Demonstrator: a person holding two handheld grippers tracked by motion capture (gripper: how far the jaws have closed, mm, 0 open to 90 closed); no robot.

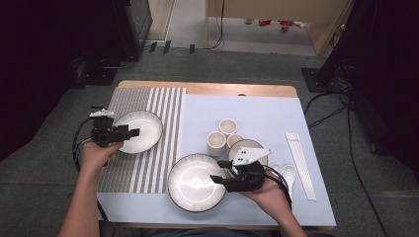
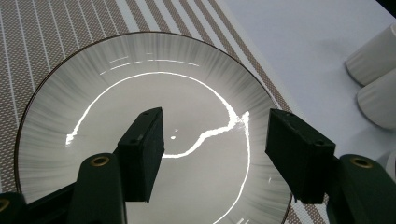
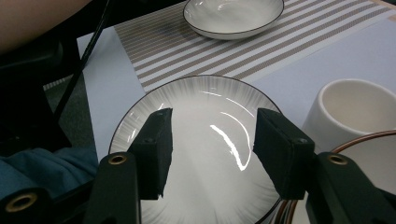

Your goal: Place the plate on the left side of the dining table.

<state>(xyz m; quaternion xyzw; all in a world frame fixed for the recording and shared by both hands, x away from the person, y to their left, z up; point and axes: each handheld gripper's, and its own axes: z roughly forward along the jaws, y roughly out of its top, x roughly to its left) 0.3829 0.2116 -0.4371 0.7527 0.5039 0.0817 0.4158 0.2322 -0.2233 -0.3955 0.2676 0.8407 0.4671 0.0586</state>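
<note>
I am working in what looks like a lab or studio room set up for recording, not a home dining room. My small wooden tabletop (image 1: 207,89) stands alone on grey carpet (image 1: 54,148), dressed with a pale blue cloth (image 1: 257,118) and a striped placemat (image 1: 158,108). Black cables (image 1: 326,111) trail across the floor on both sides, dark equipment stands (image 1: 341,54) flank the tabletop, and bare plywood panelling (image 1: 276,10) closes off the back.

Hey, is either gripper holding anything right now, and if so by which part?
Nothing is held: the left gripper and right gripper both hang open, each over its own plate.
</note>
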